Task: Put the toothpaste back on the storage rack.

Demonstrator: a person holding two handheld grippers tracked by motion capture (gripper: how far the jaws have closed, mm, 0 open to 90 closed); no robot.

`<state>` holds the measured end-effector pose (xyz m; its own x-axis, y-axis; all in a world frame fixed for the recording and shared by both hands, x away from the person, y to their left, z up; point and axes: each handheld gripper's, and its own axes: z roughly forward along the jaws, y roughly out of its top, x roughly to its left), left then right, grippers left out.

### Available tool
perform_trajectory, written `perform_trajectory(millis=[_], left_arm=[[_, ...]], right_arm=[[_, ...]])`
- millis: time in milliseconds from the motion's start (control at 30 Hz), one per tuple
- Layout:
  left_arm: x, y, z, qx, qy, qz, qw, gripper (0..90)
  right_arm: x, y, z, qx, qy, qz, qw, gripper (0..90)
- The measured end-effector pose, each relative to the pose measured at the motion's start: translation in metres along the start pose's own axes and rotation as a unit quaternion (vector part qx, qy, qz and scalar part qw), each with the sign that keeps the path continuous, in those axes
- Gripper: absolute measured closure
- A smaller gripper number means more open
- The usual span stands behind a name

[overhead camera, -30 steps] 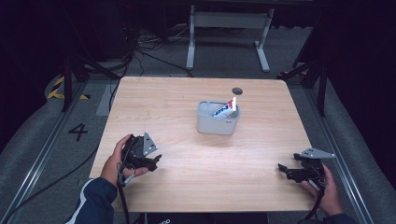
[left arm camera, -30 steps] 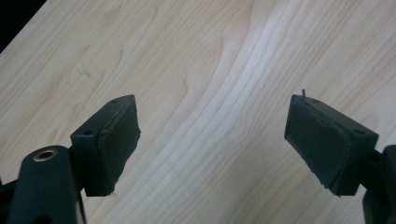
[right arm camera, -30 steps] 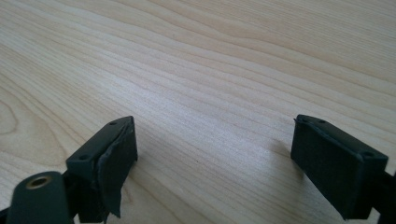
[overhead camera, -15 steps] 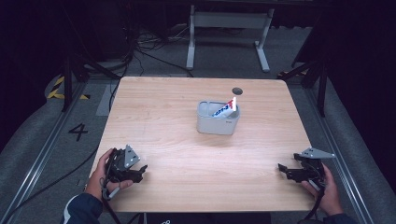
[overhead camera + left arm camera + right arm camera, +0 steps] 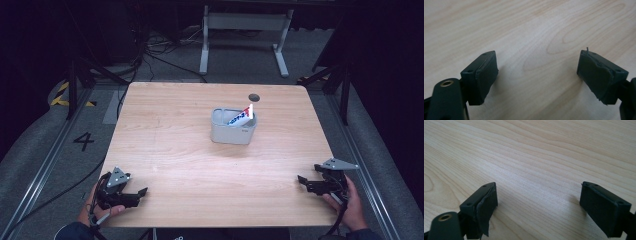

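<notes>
The grey bin [image 5: 233, 129] with a white, blue and red packet [image 5: 241, 117] leaning inside stands mid-table [image 5: 170, 150], well apart from my left gripper [image 5: 134, 194] and right gripper [image 5: 306, 182] at the near corners, both with jaws spread over bare wood.

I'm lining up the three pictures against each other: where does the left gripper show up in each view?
High view: the left gripper sits at the lower left, near the table's front edge, jaws open.
Left gripper view: its own two black jaws rise from the bottom corners, nothing between them.
Right gripper view: those jaws belong to the right gripper.
Shared landmark: the pale wood-grain table.
</notes>
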<state>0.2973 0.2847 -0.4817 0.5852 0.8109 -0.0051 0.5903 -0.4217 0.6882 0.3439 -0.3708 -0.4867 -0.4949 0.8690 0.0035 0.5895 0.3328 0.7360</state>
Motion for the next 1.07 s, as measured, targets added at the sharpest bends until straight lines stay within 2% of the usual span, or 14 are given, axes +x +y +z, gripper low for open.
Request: perform_trajectory(millis=[333, 400, 1067], left_arm=[[-0.001, 0.0001, 0.0003, 0.0, 0.004, -0.005, 1.0, 16.5], [0.0, 0.0006, 0.0006, 0.001, 0.005, -0.001, 1.0, 16.0], [0.0001, 0.0011, 0.0011, 0.003, 0.003, -0.002, 1.0, 14.6]], right_arm=[[0.0002, 0.0001, 0.0001, 0.0, 0.0, 0.001, 1.0, 15.2], [0.0002, 0.0001, 0.0001, 0.0, 0.0, 0.0, 1.0, 15.2], [0.0001, 0.0001, 0.0001, 0.0, 0.001, -0.001, 1.0, 15.4]])
